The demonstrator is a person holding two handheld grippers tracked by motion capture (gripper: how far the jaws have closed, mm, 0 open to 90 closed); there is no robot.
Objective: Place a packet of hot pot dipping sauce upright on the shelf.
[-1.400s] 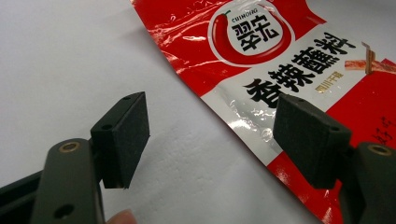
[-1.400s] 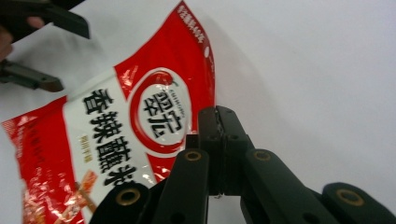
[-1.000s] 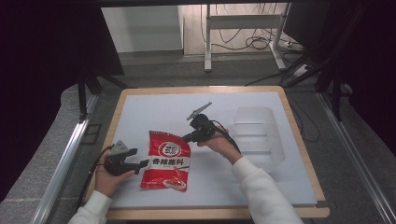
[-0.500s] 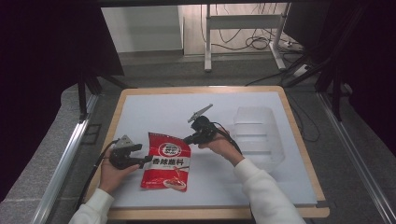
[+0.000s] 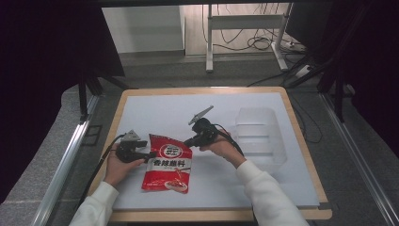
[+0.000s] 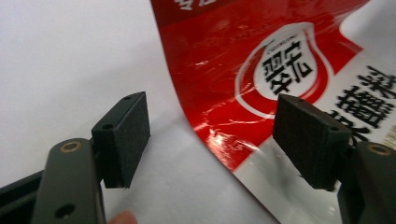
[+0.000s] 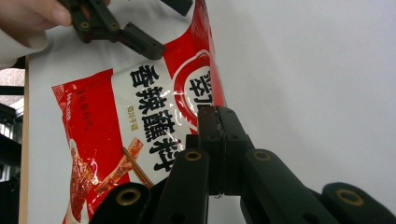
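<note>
Table [image 5: 155, 106]: white top, wood rim, dark curtains on both sides, grey floor with cables beyond the far edge. Clear bin [image 5: 260, 134] sits on the right half of the table, well apart from both hands, looks empty as far as the high view lets me tell. Packet [image 5: 168, 162]: red and white, glossy, black Chinese print and a round logo, lies flat on the near-left part of the table between the two grippers, its top corner lifted a bit on the right side. Left hand [image 5: 118, 165] comes in from the bottom, white sleeve, holding the left gripper [image 5: 141, 154] at the packet's left edge, cable trailing back off the table. Left gripper view: its jaws stand wide apart, the packet [image 6: 261, 74] edge runs between them, one pad [image 6: 123, 135] over bare table, the other pad [image 6: 309, 135] over the packet; contact with the film can't be told. Right hand [image 5: 225, 148], also white sleeve, holds the right gripper [image 5: 190, 141] at the packet's upper right corner, grey plate sticking up and away. Right gripper view: the right gripper [image 7: 218, 135] has its jaws pressed together with no gap, pinching the packet [image 7: 140, 121] edge near the logo; the left gripper [image 7: 140, 32] is visible at the far side of the packet.
</note>
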